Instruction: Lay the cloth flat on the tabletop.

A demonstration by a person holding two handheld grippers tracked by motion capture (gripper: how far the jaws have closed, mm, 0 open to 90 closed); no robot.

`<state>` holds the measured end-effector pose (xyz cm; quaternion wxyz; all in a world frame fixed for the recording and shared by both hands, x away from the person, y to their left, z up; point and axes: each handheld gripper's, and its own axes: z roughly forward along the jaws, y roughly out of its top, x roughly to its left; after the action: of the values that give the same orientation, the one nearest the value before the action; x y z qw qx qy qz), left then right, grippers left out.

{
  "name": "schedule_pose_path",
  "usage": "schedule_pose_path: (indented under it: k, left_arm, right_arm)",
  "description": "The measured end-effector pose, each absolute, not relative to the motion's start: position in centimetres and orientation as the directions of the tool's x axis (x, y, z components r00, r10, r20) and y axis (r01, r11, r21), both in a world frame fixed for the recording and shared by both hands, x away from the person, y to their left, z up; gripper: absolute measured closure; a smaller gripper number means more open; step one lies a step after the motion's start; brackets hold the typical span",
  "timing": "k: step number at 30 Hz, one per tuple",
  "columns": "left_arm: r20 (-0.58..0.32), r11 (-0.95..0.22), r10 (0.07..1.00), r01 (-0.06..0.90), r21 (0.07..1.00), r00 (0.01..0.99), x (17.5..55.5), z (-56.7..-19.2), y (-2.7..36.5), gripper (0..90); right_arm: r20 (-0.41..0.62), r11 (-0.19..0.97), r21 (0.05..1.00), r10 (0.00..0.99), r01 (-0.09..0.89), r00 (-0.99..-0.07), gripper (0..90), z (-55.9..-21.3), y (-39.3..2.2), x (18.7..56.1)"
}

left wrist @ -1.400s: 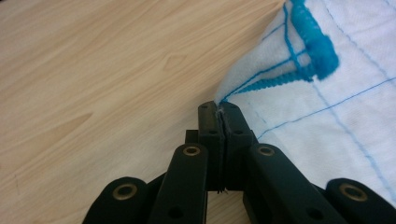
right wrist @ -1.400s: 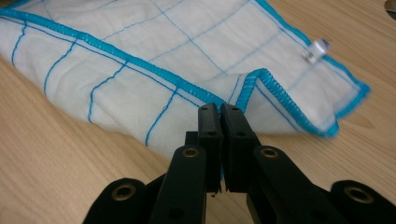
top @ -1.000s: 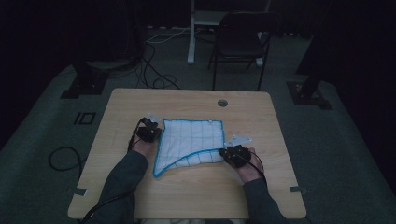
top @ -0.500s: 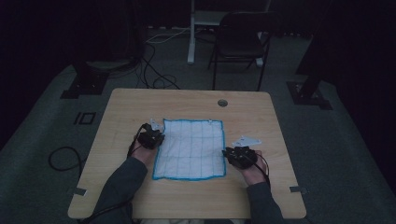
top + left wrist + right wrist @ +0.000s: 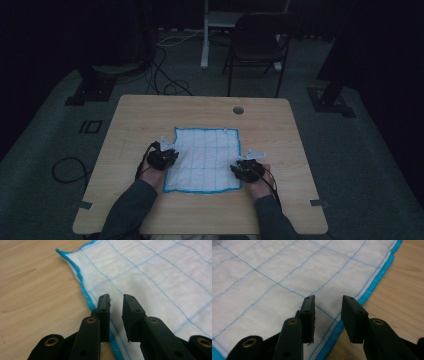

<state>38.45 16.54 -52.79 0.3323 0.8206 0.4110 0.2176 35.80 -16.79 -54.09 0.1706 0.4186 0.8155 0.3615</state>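
On the light wooden table (image 5: 280, 130) we find the white cloth with blue grid lines and blue hem (image 5: 205, 157) lying flat. The left gripper (image 5: 115, 298) and right gripper (image 5: 327, 301) sit at its opposite side edges; their jaws have just been opening, parted with nothing clamped between them.

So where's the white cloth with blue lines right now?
In the high view, the cloth lies flat mid-table, between the left gripper and right gripper.

The high view is coming out very dim, its surroundings sinking into near black and fine detail perhaps lost to noise. Both gripper views are showing bright, even light with soft shadows, the near black jaws blurring slightly at the bottom edge.
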Motion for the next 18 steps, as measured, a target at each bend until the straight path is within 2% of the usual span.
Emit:
schedule_pose_path:
  k: [5, 18]
  left_arm:
    - [0.091, -0.46, 0.813, 0.537, 0.707, 0.576, 37.7, -53.5, 16.3, 76.0]
    - [0.052, -0.409, 0.83, 0.541, 0.735, 0.555, 37.2, -54.1, 16.9, 74.8]
  right_arm:
    - [0.03, 0.384, 0.738, 0.803, 0.555, -0.596, 62.7, -54.3, -16.9, 35.8]
    - [0.005, 0.4, 0.748, 0.795, 0.53, -0.606, 62.2, -54.5, -17.0, 35.4]
